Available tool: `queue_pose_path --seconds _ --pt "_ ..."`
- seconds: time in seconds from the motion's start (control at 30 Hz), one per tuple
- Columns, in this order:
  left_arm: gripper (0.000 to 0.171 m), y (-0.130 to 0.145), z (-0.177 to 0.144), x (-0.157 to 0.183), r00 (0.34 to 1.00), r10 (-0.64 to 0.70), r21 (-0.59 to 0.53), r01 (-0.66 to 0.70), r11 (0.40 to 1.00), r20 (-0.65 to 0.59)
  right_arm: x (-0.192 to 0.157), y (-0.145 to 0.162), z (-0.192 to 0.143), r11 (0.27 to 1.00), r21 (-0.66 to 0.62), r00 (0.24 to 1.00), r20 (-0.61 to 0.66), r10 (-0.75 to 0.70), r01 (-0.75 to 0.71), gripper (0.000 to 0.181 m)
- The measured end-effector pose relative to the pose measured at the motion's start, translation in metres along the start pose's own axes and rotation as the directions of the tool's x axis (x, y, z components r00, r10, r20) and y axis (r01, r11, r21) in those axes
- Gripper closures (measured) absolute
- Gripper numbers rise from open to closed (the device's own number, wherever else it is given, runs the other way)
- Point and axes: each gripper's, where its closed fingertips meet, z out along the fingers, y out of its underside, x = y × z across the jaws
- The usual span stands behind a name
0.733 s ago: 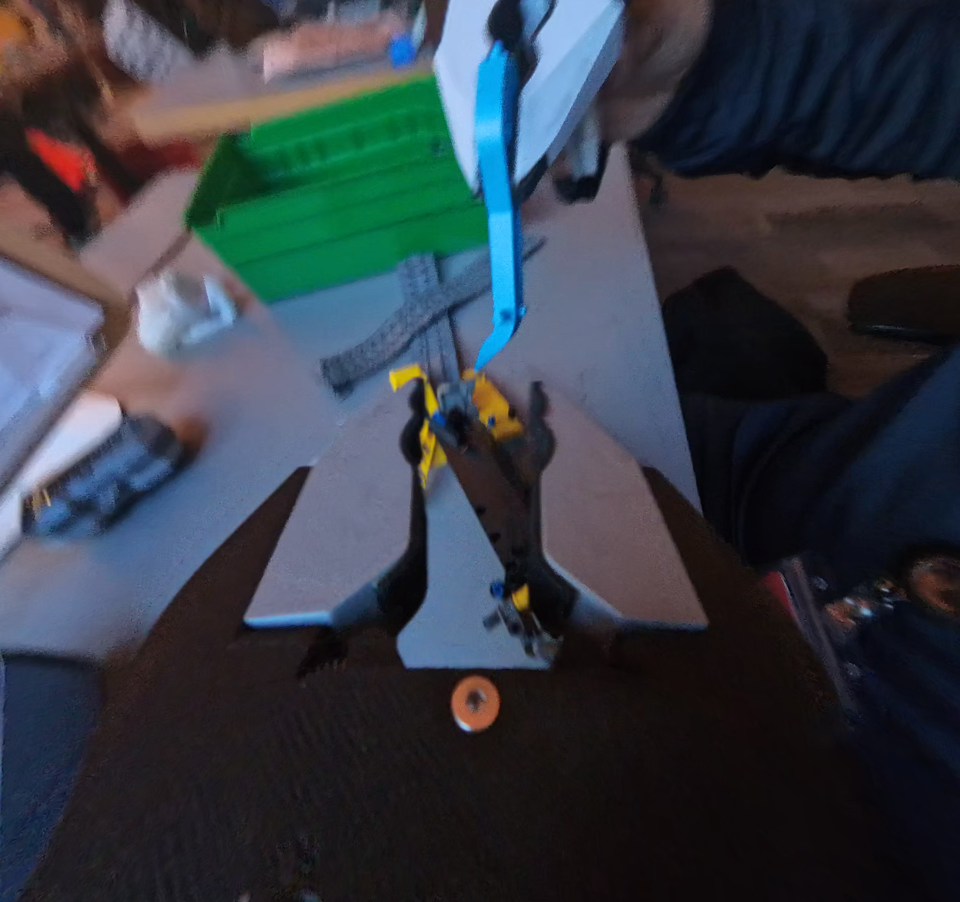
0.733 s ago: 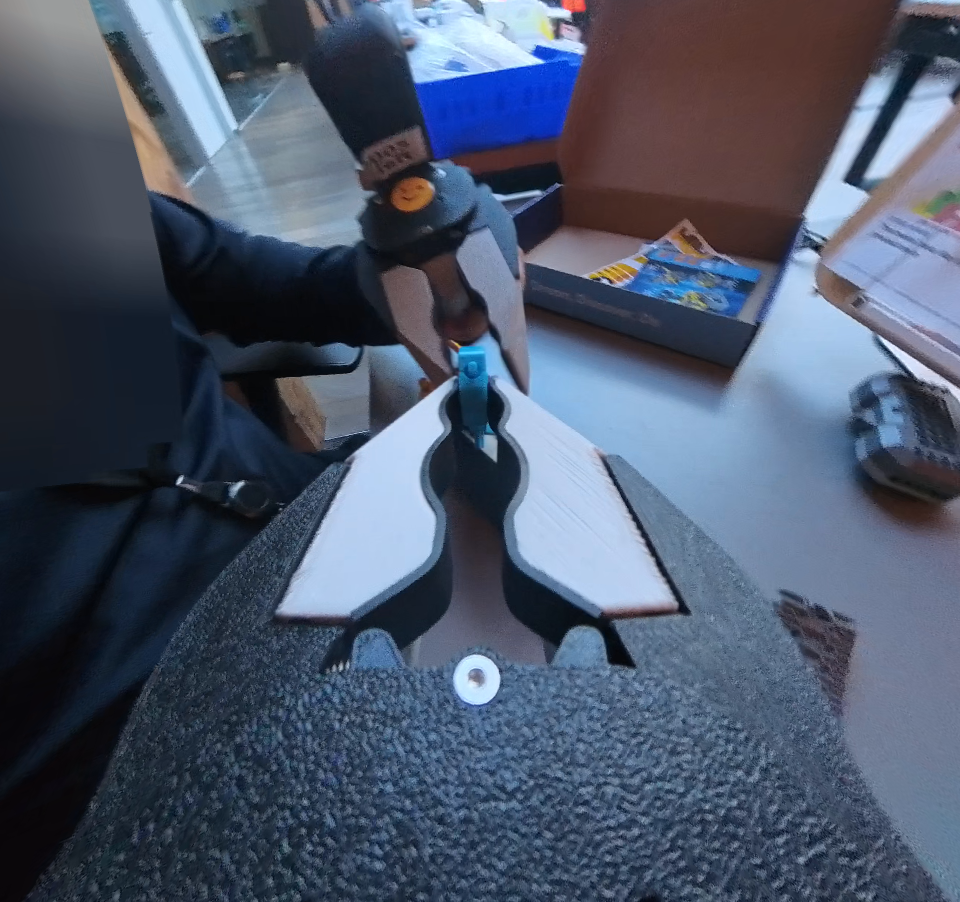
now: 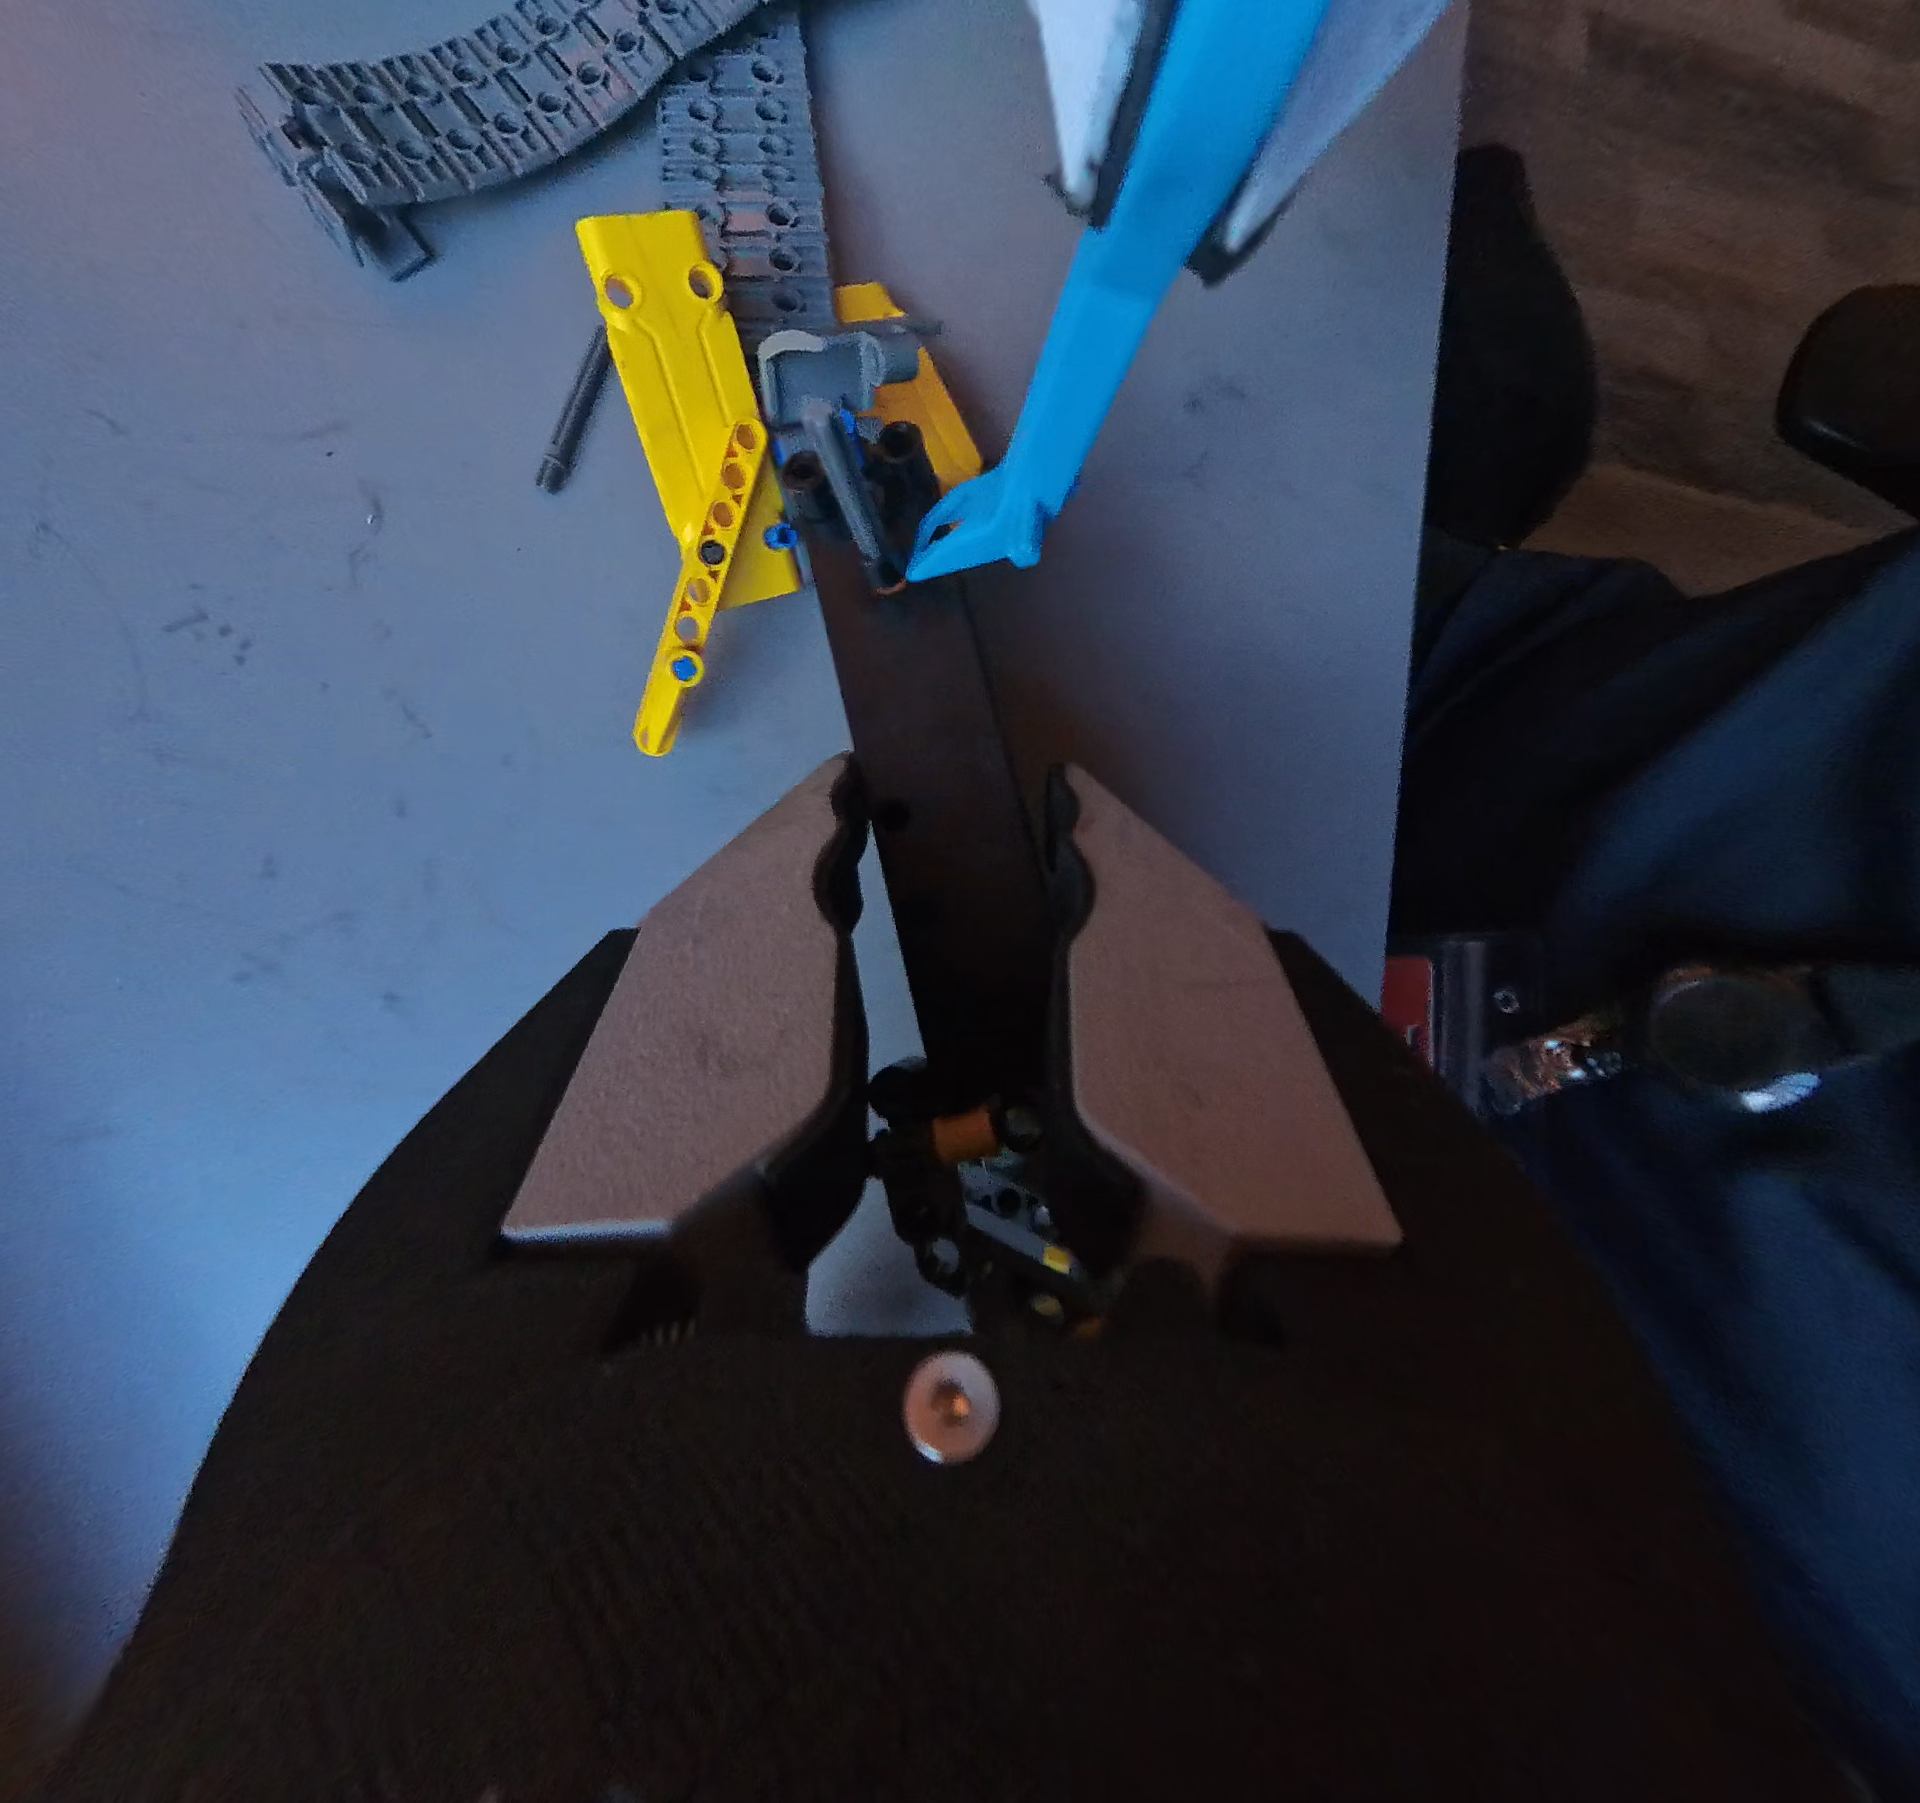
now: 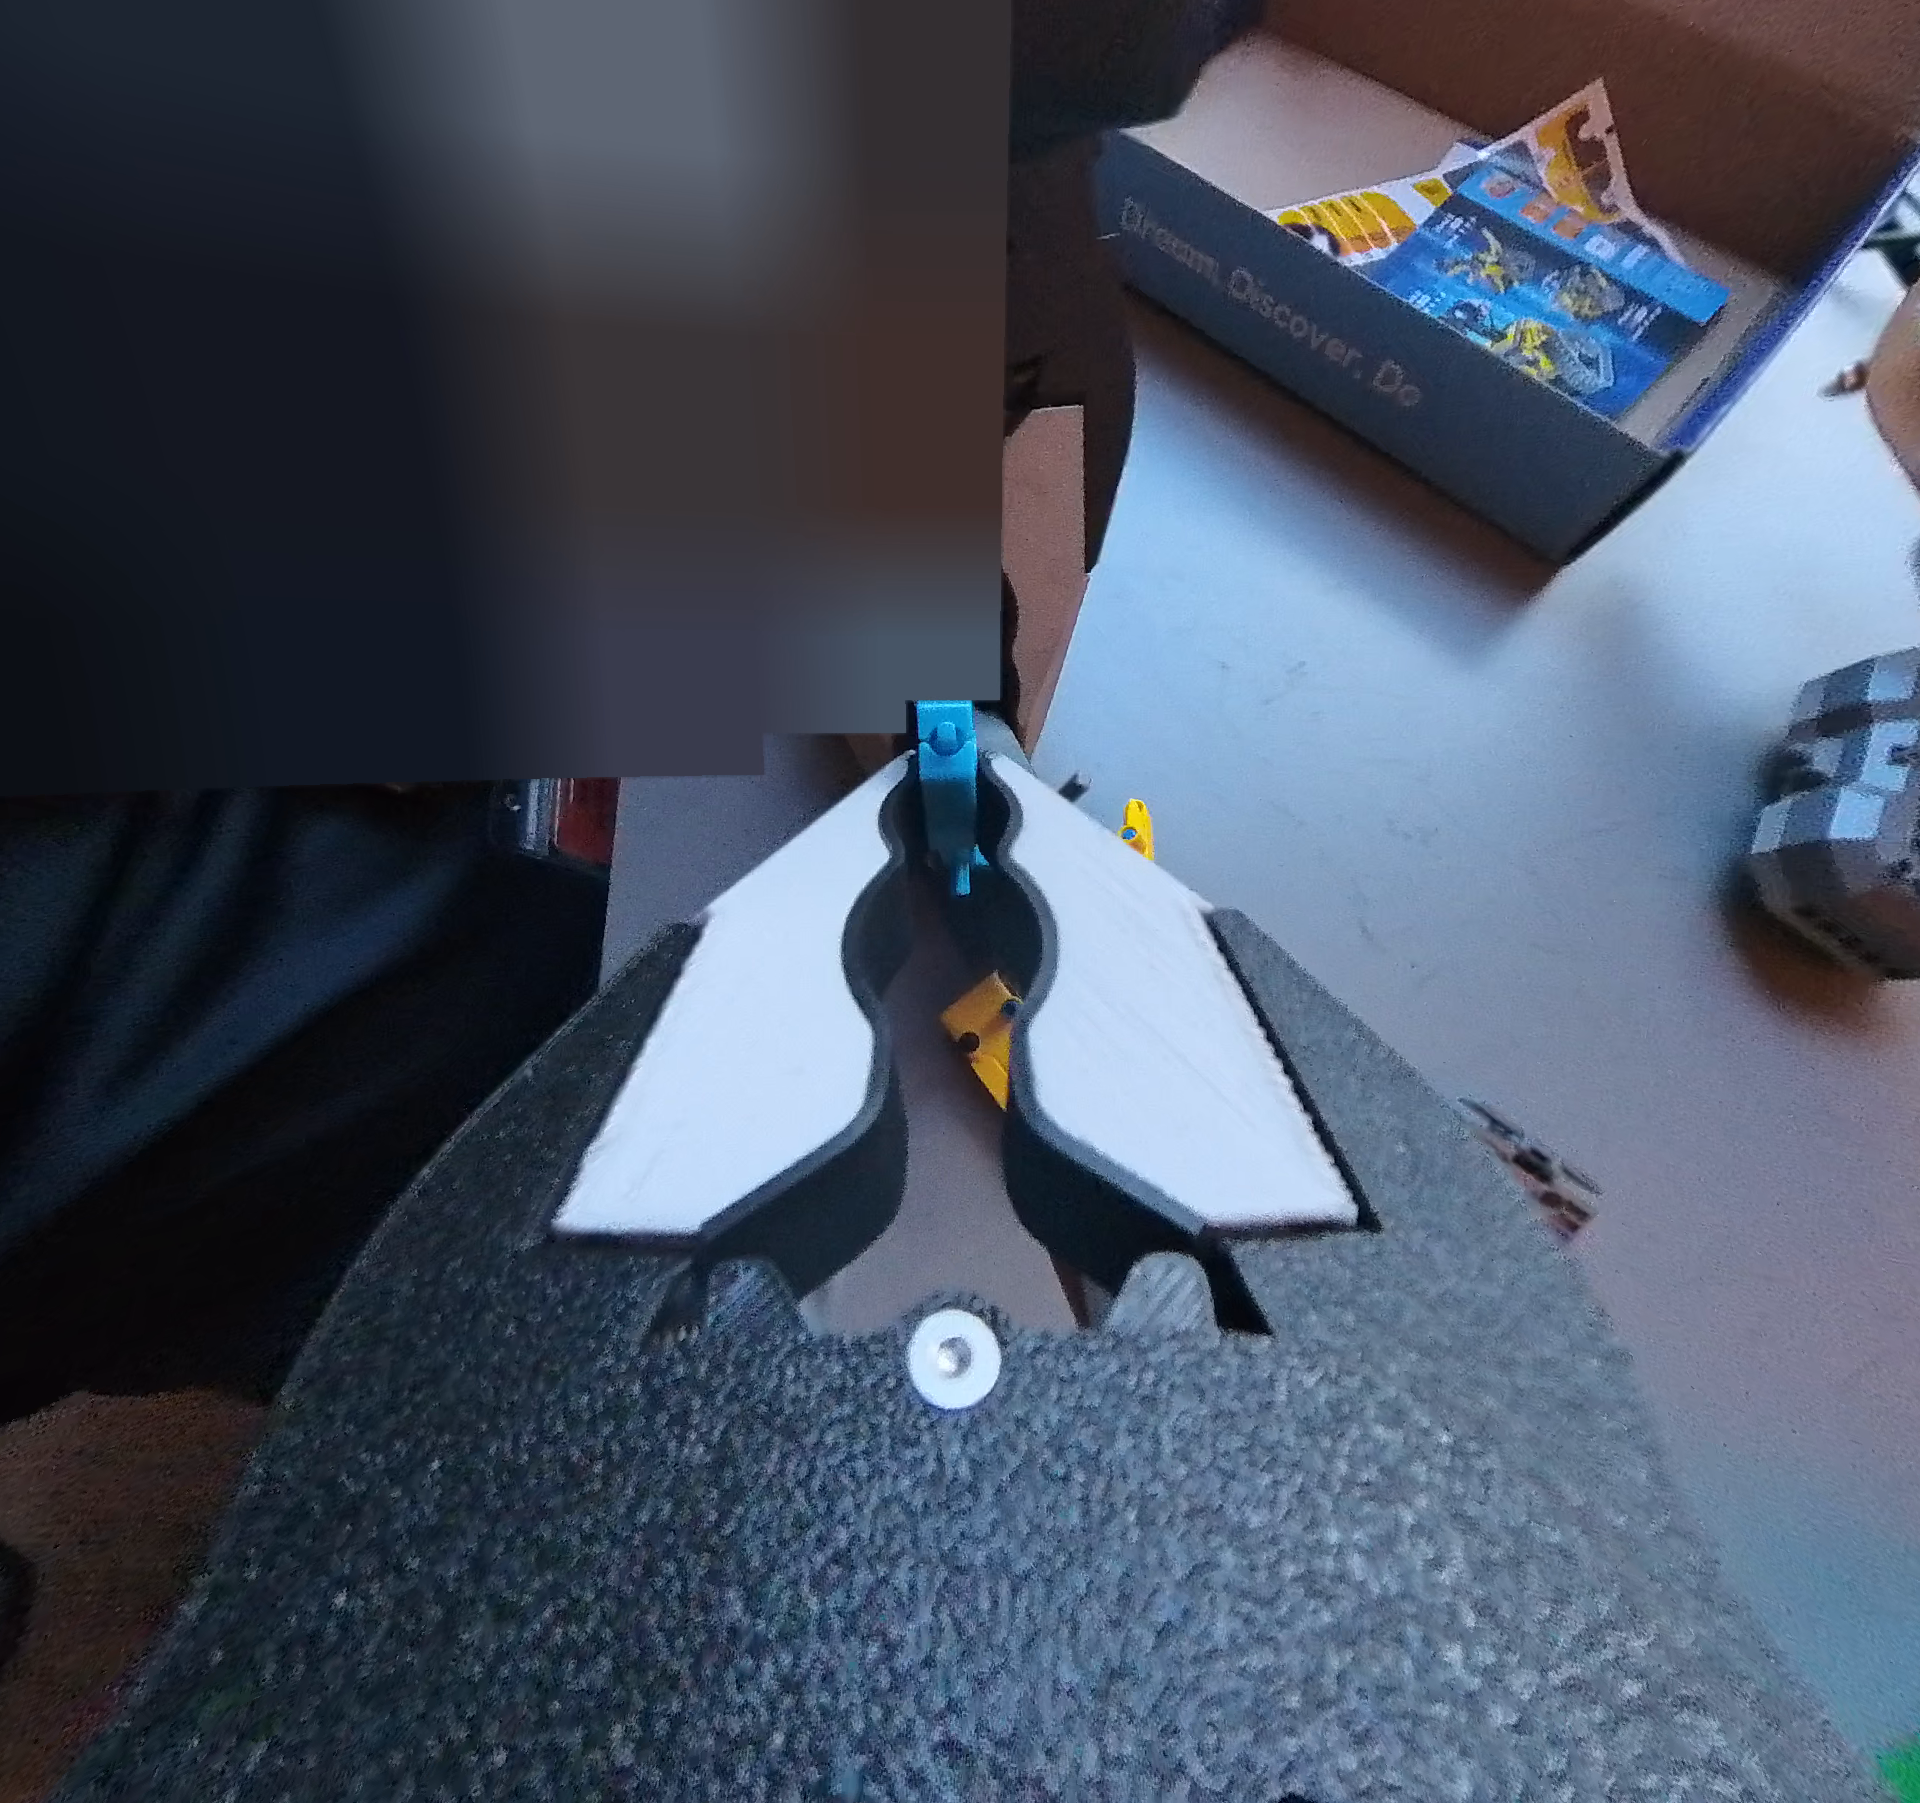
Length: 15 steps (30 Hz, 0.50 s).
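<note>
My left gripper (image 3: 951, 797) clamps a long black toy-brick beam (image 3: 925, 766); my right gripper (image 4: 945, 777) pinches a blue plastic pry tool (image 3: 1081, 403), its tip touching the beam's far end beside yellow perforated panels (image 3: 675, 423).

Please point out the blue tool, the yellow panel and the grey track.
blue tool (image 3: 1081, 403), left wrist view, middle of its shaft.
yellow panel (image 3: 670, 371), left wrist view, its flat face.
grey track (image 3: 540, 91), left wrist view, mid-length links.
</note>
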Motion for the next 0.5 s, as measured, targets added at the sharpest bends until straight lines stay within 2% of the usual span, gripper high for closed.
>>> queue_pose_path --seconds 0.27,0.5 --pt "0.140 -0.0010 0.0002 0.0013 1.000 -0.007 0.031 0.007 1.000 -0.011 -0.0066 -0.0004 0.0059 0.987 -0.114 0.994 -0.010 -0.111 0.109 0.178" --pt "0.138 -0.0012 0.0001 0.0008 0.999 -0.020 0.042 0.021 0.999 -0.025 -0.0026 -0.0009 0.0074 0.958 -0.230 0.982 0.112 -0.149 0.172 0.178"
